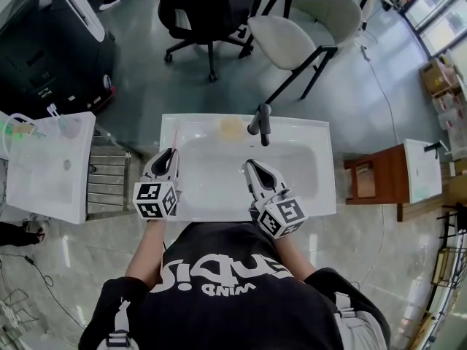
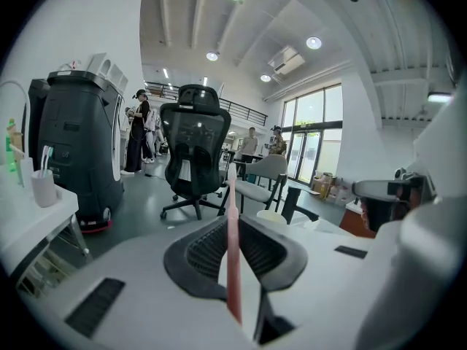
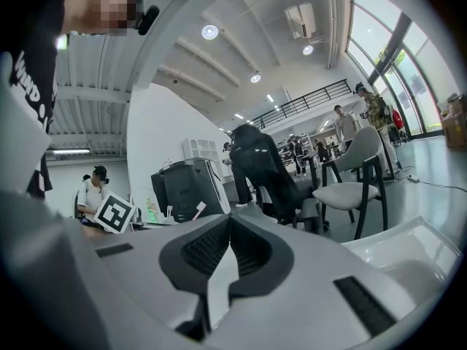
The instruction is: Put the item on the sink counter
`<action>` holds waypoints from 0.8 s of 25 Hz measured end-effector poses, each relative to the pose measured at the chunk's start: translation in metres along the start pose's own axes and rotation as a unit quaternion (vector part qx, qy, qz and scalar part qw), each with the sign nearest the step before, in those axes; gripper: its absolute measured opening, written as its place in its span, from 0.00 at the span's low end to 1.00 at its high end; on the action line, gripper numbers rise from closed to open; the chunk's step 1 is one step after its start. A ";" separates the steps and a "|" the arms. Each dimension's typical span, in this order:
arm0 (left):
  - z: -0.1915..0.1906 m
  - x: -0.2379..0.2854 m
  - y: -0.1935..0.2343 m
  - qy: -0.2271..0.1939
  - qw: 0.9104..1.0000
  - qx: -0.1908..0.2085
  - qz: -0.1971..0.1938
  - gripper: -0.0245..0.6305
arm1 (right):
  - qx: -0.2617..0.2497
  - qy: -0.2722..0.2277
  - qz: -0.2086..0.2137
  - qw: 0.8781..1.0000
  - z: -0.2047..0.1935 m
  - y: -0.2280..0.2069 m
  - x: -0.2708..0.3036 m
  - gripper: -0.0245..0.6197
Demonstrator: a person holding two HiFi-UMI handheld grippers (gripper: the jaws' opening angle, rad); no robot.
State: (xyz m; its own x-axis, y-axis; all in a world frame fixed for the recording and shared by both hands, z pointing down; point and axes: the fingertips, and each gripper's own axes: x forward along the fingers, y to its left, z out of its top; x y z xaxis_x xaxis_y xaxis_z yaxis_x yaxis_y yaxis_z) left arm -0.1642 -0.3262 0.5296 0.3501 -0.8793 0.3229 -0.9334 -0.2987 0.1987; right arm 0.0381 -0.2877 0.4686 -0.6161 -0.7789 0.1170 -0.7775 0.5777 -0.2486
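A thin pink toothbrush (image 1: 175, 137) sticks forward out of my left gripper (image 1: 172, 154), over the left side of the white sink counter (image 1: 310, 133). In the left gripper view the toothbrush (image 2: 232, 254) stands upright between the dark pads, and the left gripper (image 2: 232, 221) is shut on it. My right gripper (image 1: 249, 165) hovers over the basin's front, below the faucet (image 1: 260, 122). In its own view the right gripper (image 3: 230, 222) is shut with nothing between the pads.
A pale round object (image 1: 231, 127) sits on the counter left of the faucet. A second white sink (image 1: 51, 168) with a cup (image 1: 64, 125) stands at left. A black office chair (image 1: 204, 13), a white chair (image 1: 306, 29) and a wooden stand (image 1: 379, 177) surround the sink.
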 end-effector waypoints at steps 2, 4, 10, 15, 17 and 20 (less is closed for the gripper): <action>-0.006 0.007 0.003 0.007 1.000 -0.001 0.002 0.13 | -0.001 0.001 0.000 1.000 0.000 -0.003 0.001 0.07; -0.012 0.012 0.007 0.015 1.000 -0.002 0.005 0.13 | -0.001 0.002 0.000 1.000 -0.001 -0.004 0.002 0.07; -0.029 0.023 0.020 0.035 0.999 -0.004 0.013 0.13 | -0.001 0.001 0.006 1.000 0.003 -0.002 0.010 0.07; -0.044 0.034 0.029 0.058 0.998 -0.008 0.016 0.13 | -0.001 0.001 0.003 1.000 0.004 -0.004 0.013 0.07; -0.051 0.038 0.034 0.068 0.997 -0.010 0.017 0.13 | 0.000 0.002 0.001 1.000 0.003 -0.005 0.014 0.07; -0.063 0.045 0.040 0.085 0.996 -0.010 0.019 0.13 | 0.001 0.003 -0.004 1.000 0.001 -0.007 0.013 0.07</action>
State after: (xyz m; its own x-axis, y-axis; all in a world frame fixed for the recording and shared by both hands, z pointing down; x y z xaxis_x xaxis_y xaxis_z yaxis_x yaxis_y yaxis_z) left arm -0.1808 -0.3547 0.6100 0.3242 -0.8142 0.4816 -0.9451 -0.2569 0.2018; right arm 0.0355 -0.3025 0.4707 -0.6102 -0.7822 0.1254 -0.7825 0.5705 -0.2494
